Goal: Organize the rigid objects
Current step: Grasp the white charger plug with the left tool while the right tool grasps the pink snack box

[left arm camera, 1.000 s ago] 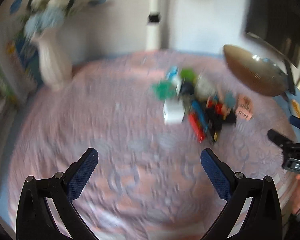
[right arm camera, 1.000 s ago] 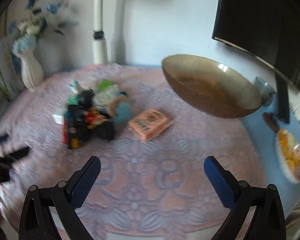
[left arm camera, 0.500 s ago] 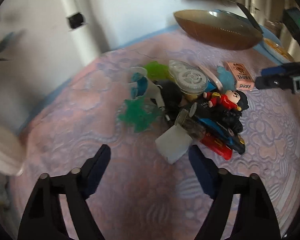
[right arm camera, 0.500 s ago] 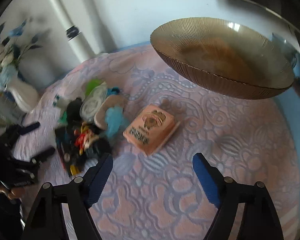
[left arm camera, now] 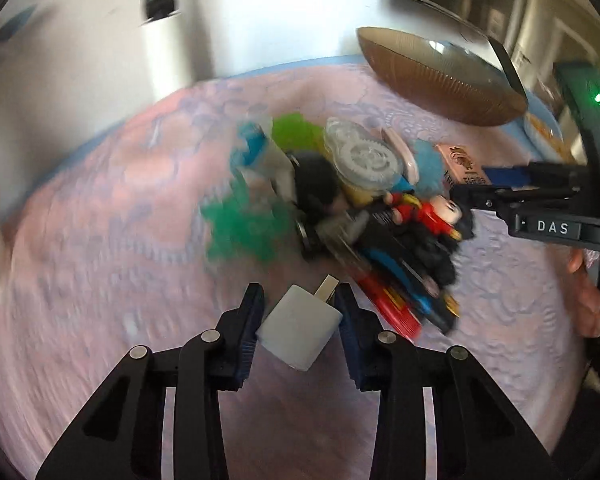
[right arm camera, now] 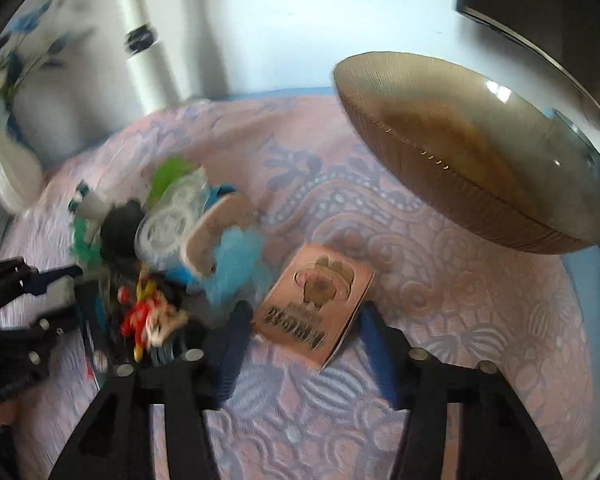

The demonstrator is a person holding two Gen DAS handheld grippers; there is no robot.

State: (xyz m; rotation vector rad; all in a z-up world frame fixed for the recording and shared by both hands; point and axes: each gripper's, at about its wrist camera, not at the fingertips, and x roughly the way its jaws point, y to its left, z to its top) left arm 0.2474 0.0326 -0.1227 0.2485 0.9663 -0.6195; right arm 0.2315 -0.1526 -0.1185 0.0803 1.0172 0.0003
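Observation:
A pile of small toys lies on the pink patterned tablecloth [left arm camera: 100, 264]: a red toy figure [left arm camera: 424, 213], a clear gear case [left arm camera: 364, 158], a green star shape [left arm camera: 246, 226]. My left gripper [left arm camera: 299, 305] has its blue pads against both sides of a white charger block [left arm camera: 300, 330] at the pile's near edge. My right gripper [right arm camera: 302, 316] straddles a pink box [right arm camera: 318, 300], with its pads close to or touching the box's sides. The right gripper also shows in the left wrist view [left arm camera: 512, 188].
A large brown ribbed glass bowl [right arm camera: 472, 160] stands at the back right of the table. A white vase with blue flowers [right arm camera: 8, 168] stands at the back left. A white pole [right arm camera: 148, 56] rises behind the table. A plate of food [left arm camera: 544, 132] sits beyond the bowl.
Both grippers moved forward and narrowed. The left one closed around the white charger block. The right one came down around the pink box.

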